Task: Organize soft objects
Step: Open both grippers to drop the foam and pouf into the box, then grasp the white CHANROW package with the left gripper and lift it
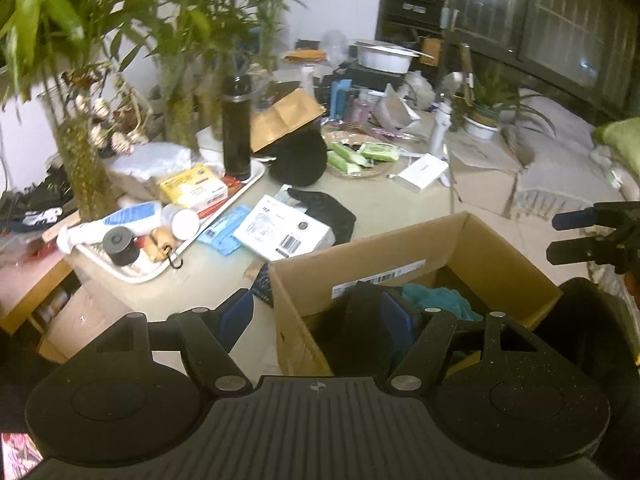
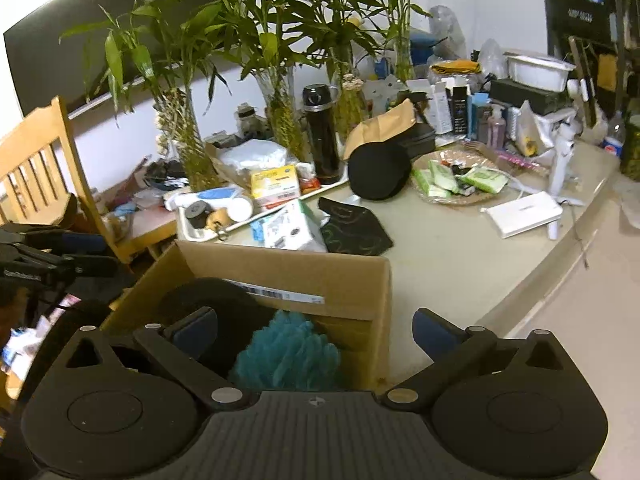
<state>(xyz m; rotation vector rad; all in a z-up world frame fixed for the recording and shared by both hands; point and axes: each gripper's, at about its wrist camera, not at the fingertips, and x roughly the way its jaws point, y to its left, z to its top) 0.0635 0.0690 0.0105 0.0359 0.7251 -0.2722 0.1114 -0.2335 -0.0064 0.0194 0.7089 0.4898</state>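
Observation:
An open cardboard box (image 1: 404, 256) (image 2: 288, 276) stands at the table's near edge. Inside lie a teal fluffy puff (image 2: 288, 354) (image 1: 438, 300) and a round black soft thing (image 2: 216, 300). My left gripper (image 1: 316, 316) is open and straddles the box's left wall, holding nothing; it also shows from the side (image 2: 96, 254). My right gripper (image 2: 316, 332) is open wide just above the teal puff, with its pads off it; it also shows at the edge (image 1: 568, 236). On the table rest a black round cushion (image 2: 378, 172) (image 1: 298, 160) and a flat black cloth (image 2: 354, 228) (image 1: 328, 208).
A white tray (image 1: 132, 276) of bottles, a black flask (image 2: 322, 136), vases of bamboo (image 2: 188, 136), a white labelled parcel (image 1: 280, 228), a plate of green wipe packs (image 2: 460, 180) and a white box (image 2: 524, 214) crowd the table. A wooden chair (image 2: 40, 168) stands at the left.

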